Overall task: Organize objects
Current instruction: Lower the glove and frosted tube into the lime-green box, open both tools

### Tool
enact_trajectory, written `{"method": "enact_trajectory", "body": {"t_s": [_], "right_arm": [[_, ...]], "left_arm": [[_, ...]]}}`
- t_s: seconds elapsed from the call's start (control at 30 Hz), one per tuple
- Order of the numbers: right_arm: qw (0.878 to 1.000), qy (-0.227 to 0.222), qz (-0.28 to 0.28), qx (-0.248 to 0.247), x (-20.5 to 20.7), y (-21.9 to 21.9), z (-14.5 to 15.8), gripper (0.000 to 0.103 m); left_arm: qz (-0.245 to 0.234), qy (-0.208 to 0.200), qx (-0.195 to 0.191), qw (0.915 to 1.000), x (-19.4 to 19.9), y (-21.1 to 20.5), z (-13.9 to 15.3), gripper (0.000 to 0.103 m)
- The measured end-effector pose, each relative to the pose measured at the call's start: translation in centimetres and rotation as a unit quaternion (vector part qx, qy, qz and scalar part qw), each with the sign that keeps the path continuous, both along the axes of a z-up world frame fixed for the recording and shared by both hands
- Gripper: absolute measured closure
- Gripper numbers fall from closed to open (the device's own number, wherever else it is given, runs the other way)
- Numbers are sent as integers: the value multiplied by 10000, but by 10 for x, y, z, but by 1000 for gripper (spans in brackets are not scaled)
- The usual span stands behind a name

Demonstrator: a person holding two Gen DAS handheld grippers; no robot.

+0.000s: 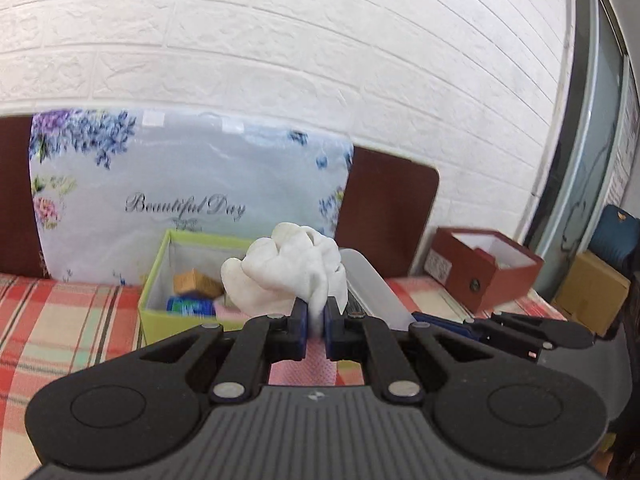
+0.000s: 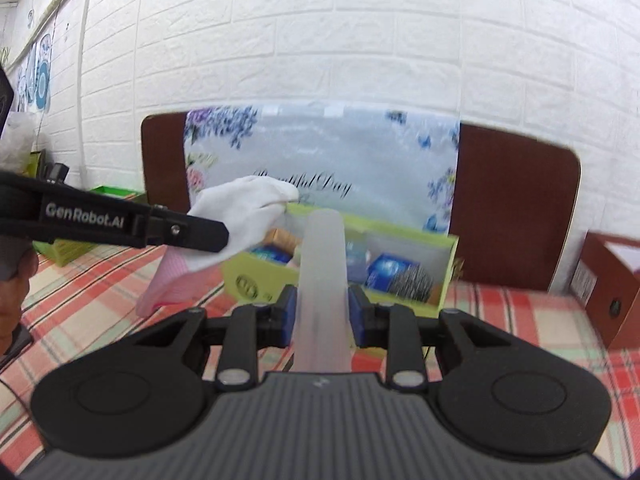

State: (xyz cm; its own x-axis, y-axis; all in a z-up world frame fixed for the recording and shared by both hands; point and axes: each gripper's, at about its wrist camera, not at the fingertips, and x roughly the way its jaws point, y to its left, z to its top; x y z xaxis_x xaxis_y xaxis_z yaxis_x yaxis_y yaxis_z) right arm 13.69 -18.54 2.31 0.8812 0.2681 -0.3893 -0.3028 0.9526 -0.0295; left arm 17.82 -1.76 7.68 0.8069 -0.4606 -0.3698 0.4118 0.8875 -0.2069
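My left gripper (image 1: 316,322) is shut on a bunched white cloth (image 1: 292,268) with a pink hem and holds it up just in front of the green box (image 1: 154,312). The cloth (image 2: 244,220) and the left gripper (image 2: 218,236) also show in the right wrist view, at the box's near left corner. My right gripper (image 2: 322,312) is shut on a frosted translucent tube-shaped case (image 2: 322,264) that points at the green box (image 2: 256,280). The box holds blue packets (image 2: 390,272) and a tan box (image 1: 196,282).
A floral "Beautiful Day" cushion (image 1: 192,192) leans on a dark wooden headboard (image 2: 516,208) behind the box. An open red-brown box (image 1: 480,268) sits to the right on the plaid cover (image 1: 60,328). Another green box (image 2: 64,248) stands far left.
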Motion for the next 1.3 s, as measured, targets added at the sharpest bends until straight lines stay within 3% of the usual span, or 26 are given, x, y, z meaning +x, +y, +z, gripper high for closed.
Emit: {"method": "enact_trajectory", "body": {"t_s": [0.13, 0.33, 0.6, 0.63, 0.67, 0.7, 0.73, 0.77, 0.8, 0.9, 1.17, 1.3], "right_arm": [[9998, -105, -85, -111, 35, 1, 8, 76], [9993, 347, -25, 133, 93, -1, -3, 76], [9986, 293, -297, 317, 142, -11, -14, 76], [9987, 292, -312, 284, 146, -10, -17, 76], [9987, 293, -337, 251, 150, -10, -21, 75], [9987, 326, -339, 215, 155, -10, -26, 69], [9988, 366, -279, 186, 158, -9, -31, 59], [9988, 397, -259, 140, 158, -9, -36, 33], [9990, 346, -281, 81, 155, -8, -40, 16], [9998, 22, -158, -73, 136, -9, -46, 2], [9994, -300, -172, -29, 80, -6, -32, 0], [9992, -217, -321, -49, 41, -3, -22, 0]], "left_arm": [[192, 46, -155, 9997, 39, -4, 6, 96], [454, 341, -296, 9979, 97, -5, -8, 96], [775, 444, 15, 9960, 136, -10, -33, 94], [847, 445, 65, 9954, 138, -10, -36, 86], [901, 492, 74, 9947, 140, -9, -40, 62], [983, 554, 62, 9936, 141, -7, -43, 45], [1131, 585, 50, 9918, 140, -4, -45, 21], [1274, 504, 36, 9906, 135, 0, -47, 19], [1333, 409, 49, 9902, 130, 4, -47, 19], [1350, 340, 11, 9903, 116, 14, -46, 19], [1611, 7, 528, 9855, 56, 18, -36, 16], [1923, 122, 940, 9768, 15, 16, -34, 14]]}}
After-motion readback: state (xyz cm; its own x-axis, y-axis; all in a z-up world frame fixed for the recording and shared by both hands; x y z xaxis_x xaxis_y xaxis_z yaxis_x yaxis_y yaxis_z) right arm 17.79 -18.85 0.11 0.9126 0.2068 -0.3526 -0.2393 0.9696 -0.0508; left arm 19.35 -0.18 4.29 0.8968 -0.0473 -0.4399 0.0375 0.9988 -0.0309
